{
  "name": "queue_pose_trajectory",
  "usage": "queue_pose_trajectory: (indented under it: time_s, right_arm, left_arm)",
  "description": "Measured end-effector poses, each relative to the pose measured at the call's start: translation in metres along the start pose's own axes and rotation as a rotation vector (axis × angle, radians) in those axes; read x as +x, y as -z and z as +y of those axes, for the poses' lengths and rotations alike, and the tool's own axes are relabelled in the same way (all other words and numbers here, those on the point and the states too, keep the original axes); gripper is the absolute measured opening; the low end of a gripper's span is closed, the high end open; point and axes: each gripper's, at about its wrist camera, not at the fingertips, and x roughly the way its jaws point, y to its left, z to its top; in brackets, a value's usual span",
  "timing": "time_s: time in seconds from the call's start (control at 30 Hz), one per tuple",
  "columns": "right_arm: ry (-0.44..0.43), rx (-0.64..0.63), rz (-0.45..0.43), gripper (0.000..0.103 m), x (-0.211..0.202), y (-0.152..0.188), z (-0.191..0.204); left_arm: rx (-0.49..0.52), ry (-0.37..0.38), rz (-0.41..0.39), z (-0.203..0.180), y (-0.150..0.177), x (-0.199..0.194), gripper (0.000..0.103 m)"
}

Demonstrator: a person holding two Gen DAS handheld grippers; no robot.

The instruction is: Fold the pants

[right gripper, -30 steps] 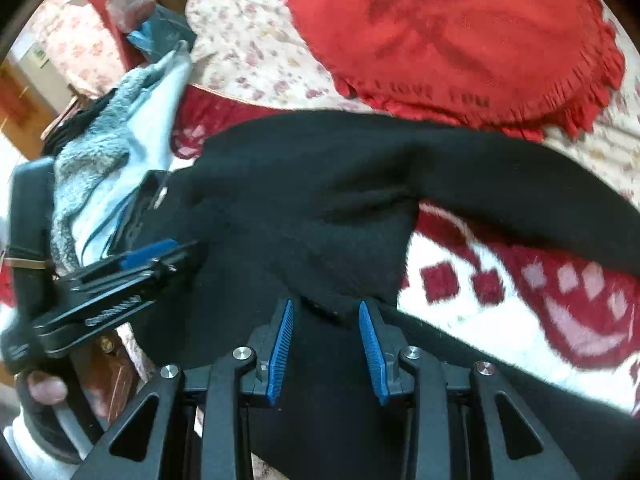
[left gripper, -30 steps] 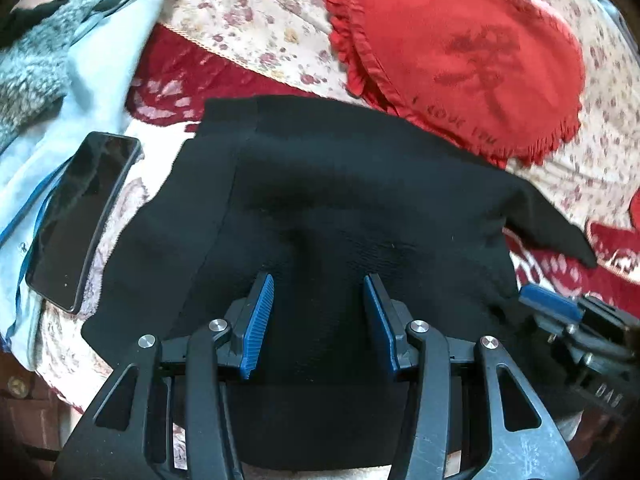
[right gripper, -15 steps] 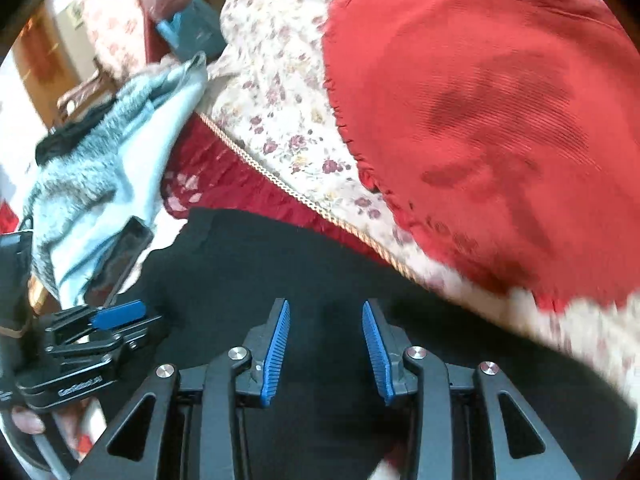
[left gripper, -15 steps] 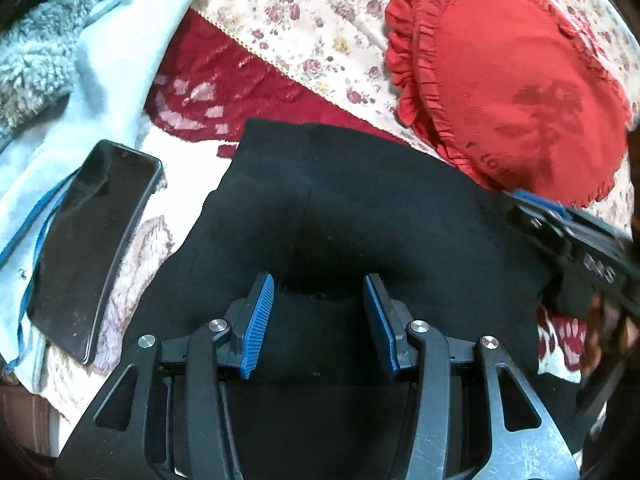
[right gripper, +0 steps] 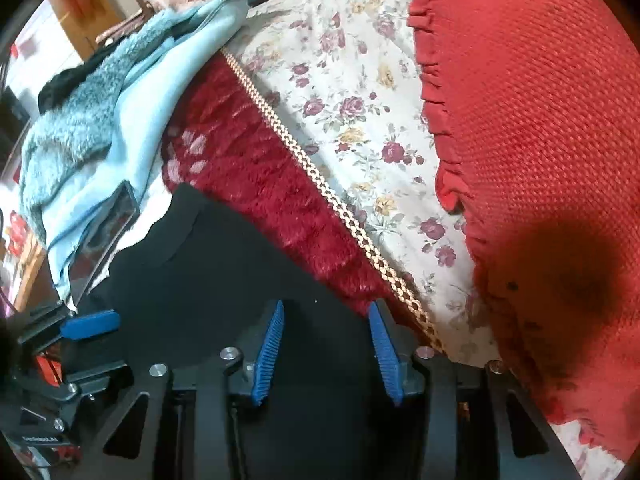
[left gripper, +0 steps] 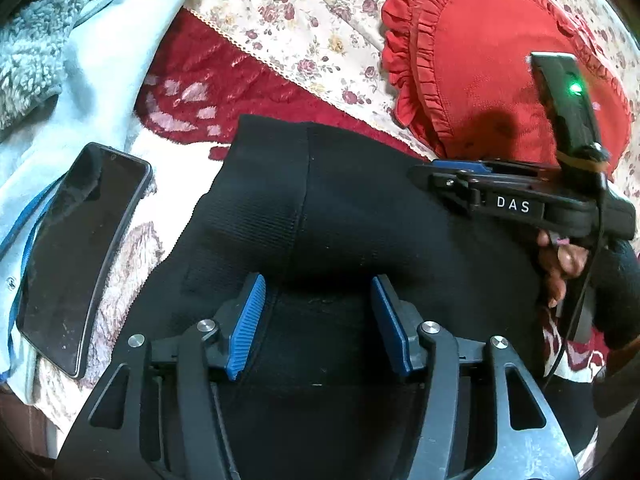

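Observation:
The black pants (left gripper: 360, 208) lie folded on the bed, a vertical seam running down their middle. My left gripper (left gripper: 316, 300) is open, its blue pads apart, over the near part of the pants. My right gripper (left gripper: 440, 170) hovers over the pants' far right edge. In the right wrist view the right gripper (right gripper: 326, 332) is open and empty over the pants (right gripper: 208, 280), beside the red blanket's edge. The left gripper (right gripper: 90, 326) shows at the lower left there.
A black phone (left gripper: 80, 248) lies left of the pants on a light blue fleece garment (left gripper: 92, 64). A red ruffled heart cushion (left gripper: 480, 64) sits at the back right on the floral sheet (left gripper: 304, 32). A dark red plush blanket (right gripper: 248, 184) lies under the pants.
The right gripper has moved from the near side over the pants to their far right edge, towards the red cushion. The pants' right part is now folded over. The left gripper stays open.

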Motion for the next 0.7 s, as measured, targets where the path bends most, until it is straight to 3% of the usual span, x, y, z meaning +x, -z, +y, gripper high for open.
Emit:
queue_pose_trajectory:
  time_s: [0.07, 0.1, 0.4, 0.57, 0.7]
  right_arm:
    - [0.043, -0.032, -0.035, 0.011, -0.009, 0.004, 0.011]
    - [0.061, -0.037, -0.047, 0.009, -0.014, 0.006, 0.015]
    - [0.09, 0.001, -0.199, 0.005, -0.104, 0.061, 0.088]
    - [0.046, 0.068, -0.207, 0.005, -0.117, 0.106, 0.132]
    - [-0.036, 0.134, -0.196, 0.005, -0.111, 0.137, 0.159]
  left_arm:
    - [-0.004, 0.003, 0.004, 0.002, 0.001, -0.002, 0.055]
    - [-0.007, 0.006, 0.008, 0.004, 0.002, -0.005, 0.055]
    - [-0.153, 0.063, 0.006, 0.049, 0.022, -0.046, 0.055]
    - [-0.221, 0.107, -0.015, 0.07, 0.037, -0.074, 0.055]
    - [-0.23, 0.122, -0.038, 0.077, 0.051, -0.092, 0.055]
